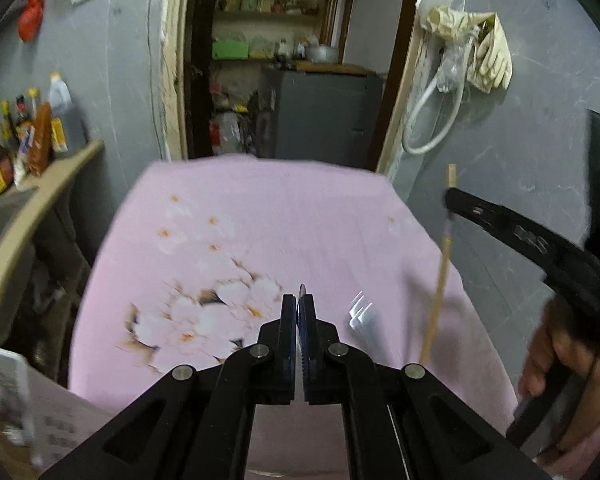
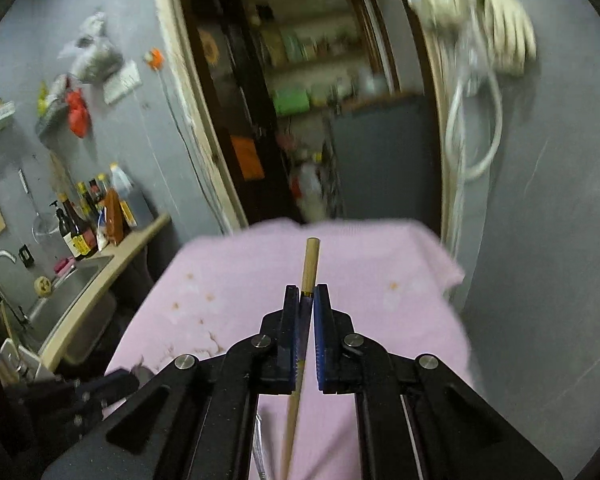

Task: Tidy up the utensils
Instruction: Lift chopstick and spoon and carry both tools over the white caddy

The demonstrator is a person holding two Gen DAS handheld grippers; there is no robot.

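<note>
One chopstick (image 2: 310,264) is the thing in hand, a pale wooden stick clamped in the right gripper (image 2: 307,292). Its long axis runs almost along the gripper's own line: the blunt end sticks out past the fingertips toward the far side of the pink cloth (image 2: 380,264), and the rest runs back between the jaws and out below them toward the near edge. In the left wrist view the same chopstick (image 1: 440,272) stands steeply over the right edge of the cloth, held near its top, well clear of the surface. The person's hand (image 1: 556,360) grips the handle at the right.

The left gripper (image 1: 301,300) has its jaws pressed together; a thin dark sliver shows at their tips, too small to name, so whether it carries anything I cannot tell. It sits over the flower print, left of the chopstick and apart from it.

A glint of something shiny lies on the cloth just right of the left gripper, blurred; it may be another utensil. I count one chopstick, two grippers and one cloth.

No holder or tray shows in either view, so where the chopstick is bound is unclear. I judge that the right hand must carry it on, turning the stick to suit whatever slot receives it.
</note>
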